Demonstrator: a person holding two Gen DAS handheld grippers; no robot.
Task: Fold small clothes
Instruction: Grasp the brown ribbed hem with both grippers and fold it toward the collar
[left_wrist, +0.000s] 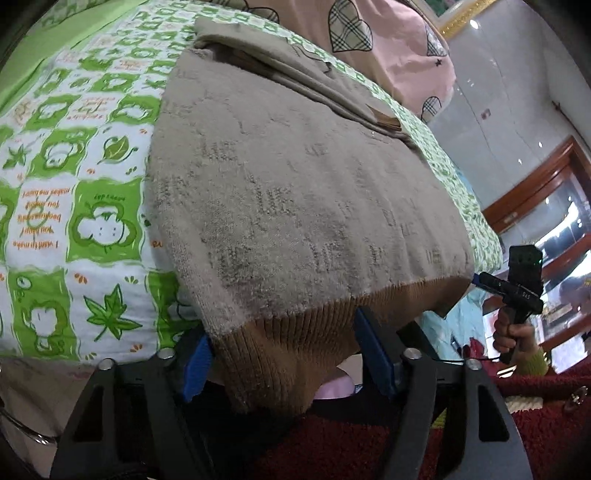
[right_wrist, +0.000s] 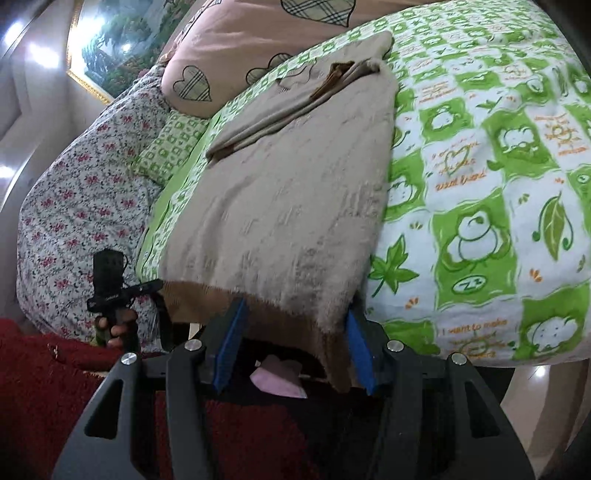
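Observation:
A beige fuzzy sweater (left_wrist: 295, 192) lies on the green-and-white bedspread (left_wrist: 74, 177), sleeves folded across its far end, ribbed brown hem (left_wrist: 295, 350) hanging over the bed's near edge. It also shows in the right wrist view (right_wrist: 288, 206). My left gripper (left_wrist: 284, 354) is at the hem's left corner, blue pads (left_wrist: 195, 363) wide apart around the hem. My right gripper (right_wrist: 291, 347) is at the hem's right corner (right_wrist: 332, 354), pads (right_wrist: 358, 350) also apart around it. Each gripper shows in the other's view: right (left_wrist: 517, 291), left (right_wrist: 110, 291).
A pink pillow with plaid hearts (left_wrist: 388, 44) and a floral quilt (right_wrist: 81, 192) lie at the head of the bed. A framed painting (right_wrist: 110, 40) hangs on the wall. Red fabric (right_wrist: 55, 369) lies below the grippers. A wooden-framed cabinet (left_wrist: 546, 206) stands at right.

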